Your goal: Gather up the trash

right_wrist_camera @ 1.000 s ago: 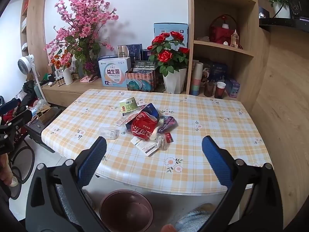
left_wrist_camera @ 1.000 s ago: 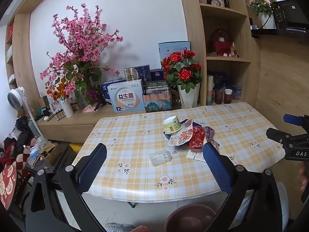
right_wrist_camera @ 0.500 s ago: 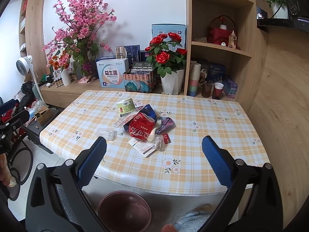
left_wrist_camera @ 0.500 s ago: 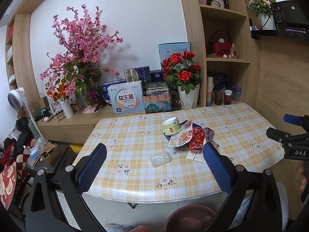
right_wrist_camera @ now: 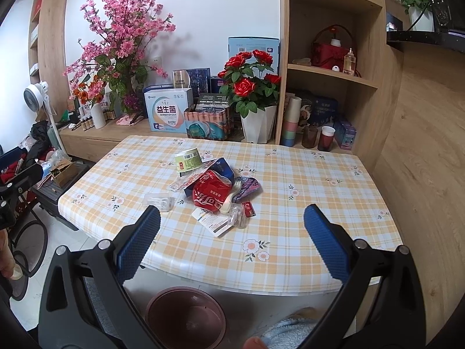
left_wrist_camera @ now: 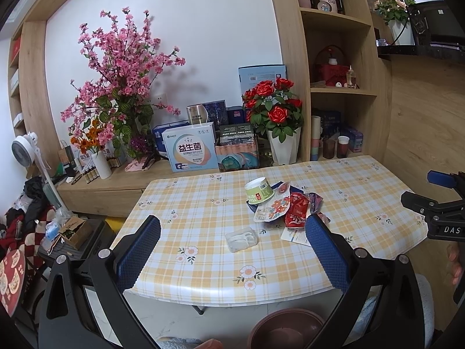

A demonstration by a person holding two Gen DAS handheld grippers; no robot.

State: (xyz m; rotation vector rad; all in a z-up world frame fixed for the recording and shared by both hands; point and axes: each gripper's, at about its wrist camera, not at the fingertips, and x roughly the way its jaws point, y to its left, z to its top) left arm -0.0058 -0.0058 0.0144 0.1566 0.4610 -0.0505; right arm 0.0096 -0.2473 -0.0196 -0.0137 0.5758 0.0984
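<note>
A heap of trash lies mid-table on the checked cloth: a green-labelled paper cup (left_wrist_camera: 259,190) (right_wrist_camera: 188,160), a red crumpled wrapper (left_wrist_camera: 296,210) (right_wrist_camera: 211,194), a floral wrapper (left_wrist_camera: 271,210), a purple wrapper (right_wrist_camera: 247,185), a white card (right_wrist_camera: 213,221) and a clear plastic lid (left_wrist_camera: 241,238) (right_wrist_camera: 159,200) set apart to the left. A brown bin (left_wrist_camera: 287,330) (right_wrist_camera: 186,318) stands on the floor under the table's near edge. My left gripper (left_wrist_camera: 232,231) and right gripper (right_wrist_camera: 232,221) both hang open and empty in front of the table, short of the trash.
The table (left_wrist_camera: 203,276) abuts a wooden sideboard carrying boxes, a red rose pot (left_wrist_camera: 280,133) and pink blossoms (left_wrist_camera: 122,67). Cups (right_wrist_camera: 325,138) stand on a shelf at the back right. Clutter and a fan (left_wrist_camera: 24,152) fill the floor to the left.
Both views have crept slightly closer to the table; the trash sits a little nearer. Both grippers stay open and nothing on the table has moved.
</note>
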